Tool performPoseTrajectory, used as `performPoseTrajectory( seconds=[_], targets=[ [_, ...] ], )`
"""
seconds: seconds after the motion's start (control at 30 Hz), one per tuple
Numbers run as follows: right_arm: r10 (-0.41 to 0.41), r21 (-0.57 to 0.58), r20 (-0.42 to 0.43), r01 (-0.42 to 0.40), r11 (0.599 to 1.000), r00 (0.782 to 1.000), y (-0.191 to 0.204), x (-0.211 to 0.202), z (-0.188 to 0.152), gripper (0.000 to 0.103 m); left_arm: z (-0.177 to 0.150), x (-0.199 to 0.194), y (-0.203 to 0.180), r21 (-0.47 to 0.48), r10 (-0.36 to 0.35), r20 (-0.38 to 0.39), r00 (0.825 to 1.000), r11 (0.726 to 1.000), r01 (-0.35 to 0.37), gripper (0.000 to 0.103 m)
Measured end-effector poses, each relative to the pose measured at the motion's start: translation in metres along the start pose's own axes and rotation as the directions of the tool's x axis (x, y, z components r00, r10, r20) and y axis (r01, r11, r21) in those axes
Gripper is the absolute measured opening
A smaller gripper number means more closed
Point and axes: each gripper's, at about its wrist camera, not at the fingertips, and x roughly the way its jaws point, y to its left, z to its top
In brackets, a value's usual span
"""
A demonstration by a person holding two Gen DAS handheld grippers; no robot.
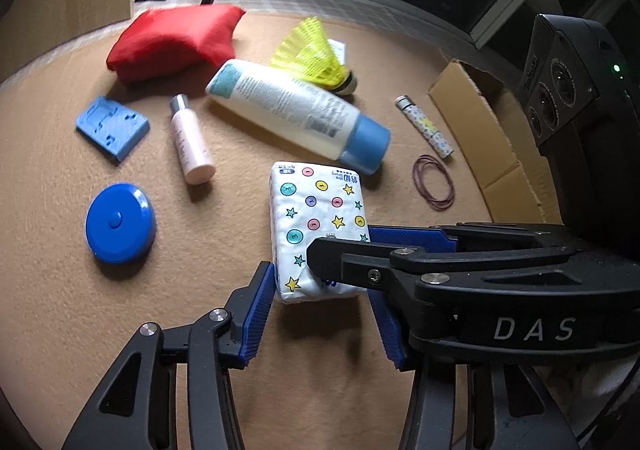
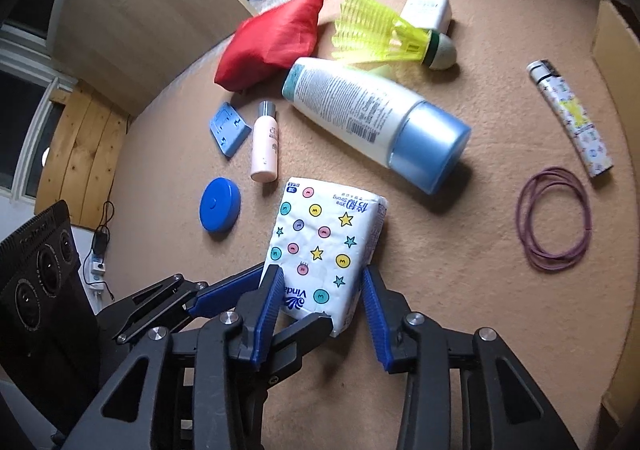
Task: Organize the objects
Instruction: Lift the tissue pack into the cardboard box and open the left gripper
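A white tissue pack (image 1: 316,222) with coloured dots and stars lies on the tan carpet; it also shows in the right wrist view (image 2: 324,246). My left gripper (image 1: 320,314) is open with its blue fingers on either side of the pack's near end. My right gripper (image 2: 320,310) is also open and straddles the same end; in the left wrist view its black and blue fingers (image 1: 408,238) reach in from the right over the pack. Neither gripper squeezes the pack.
Around lie a large white bottle with a blue cap (image 1: 296,110), a small pink bottle (image 1: 190,142), a red cloth bag (image 1: 172,38), a yellow shuttlecock (image 1: 316,54), a blue round tape (image 1: 118,224), a blue block (image 1: 112,128), a lighter (image 2: 572,118), rubber bands (image 2: 554,218) and a cardboard box (image 1: 492,146).
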Motion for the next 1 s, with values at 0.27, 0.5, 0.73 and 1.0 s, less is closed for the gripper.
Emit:
performPoseTrajectory(
  seconds=[0.27, 0.5, 0.73, 1.0],
  targets=[
    [-0.027, -0.007, 0.094, 0.027, 1.0, 0.995, -0.012, -0.053, -0.004, 0.037, 0.014, -0.016, -0.046, 0.071, -0.027, 0.041, 0.999, 0.997, 0.024, 0.051],
    [-0.076, 0.035, 0.19, 0.07, 0.997, 0.979, -0.043, -0.113, -0.011, 0.037, 0.033, -0.021, -0.108, 0.171, -0.082, 0.062, 0.995, 0.983, 0.07, 0.051],
    [-0.14, 0.113, 0.257, 0.115, 0.987, 0.956, -0.087, -0.164, -0.024, 0.037, 0.046, -0.007, -0.176, 0.267, -0.149, 0.046, 0.988, 0.955, 0.131, 0.051],
    [-0.2, 0.188, 0.273, 0.152, 0.97, 0.941, -0.133, -0.191, -0.036, 0.037, 0.05, 0.02, -0.238, 0.338, -0.184, -0.001, 0.983, 0.925, 0.173, 0.051]
  ],
)
